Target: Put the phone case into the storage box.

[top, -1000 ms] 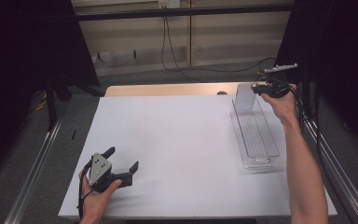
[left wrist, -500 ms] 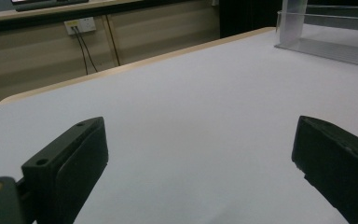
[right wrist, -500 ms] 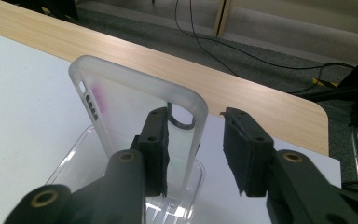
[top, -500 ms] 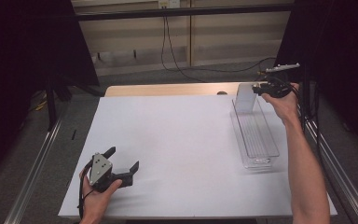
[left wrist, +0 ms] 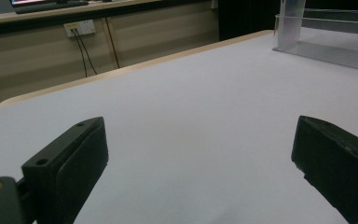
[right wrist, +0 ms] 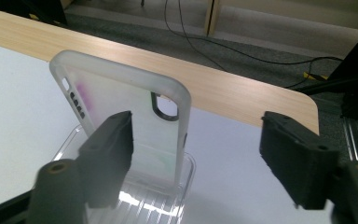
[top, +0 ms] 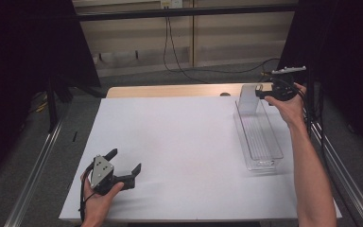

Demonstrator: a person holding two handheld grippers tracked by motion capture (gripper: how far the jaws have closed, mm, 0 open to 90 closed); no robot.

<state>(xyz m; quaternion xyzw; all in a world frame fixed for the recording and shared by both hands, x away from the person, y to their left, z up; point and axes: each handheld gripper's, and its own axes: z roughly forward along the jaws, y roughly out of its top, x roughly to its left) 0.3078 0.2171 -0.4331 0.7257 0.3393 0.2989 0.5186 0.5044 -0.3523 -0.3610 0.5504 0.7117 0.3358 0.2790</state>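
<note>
A translucent white phone case (right wrist: 121, 102) stands upright at the far end of a clear plastic tray (right wrist: 135, 196). My right gripper (right wrist: 198, 135) is open. Its jaws have just been opening, and the case stands between them close to the left jaw, with a wide gap to the right jaw. In the high view the case (top: 249, 98) rises from the tray (top: 264, 151) at the table's far right, with the right gripper (top: 260, 92) beside it. My left gripper (top: 125, 160) rests open on the white sheet at the front left, with nothing between its jaws (left wrist: 196, 140).
A white sheet (top: 179, 142) covers most of the table. A bare wooden strip (top: 170, 91) runs along the far edge. Metal rails (top: 33, 170) flank the table. Cables (top: 179, 52) lie on the floor beyond it. The tray's long body (left wrist: 326, 46) holds nothing else.
The right gripper's jaws have spread apart and let go of the phone case, which stays standing in the tray. Both hands have kept their places.
</note>
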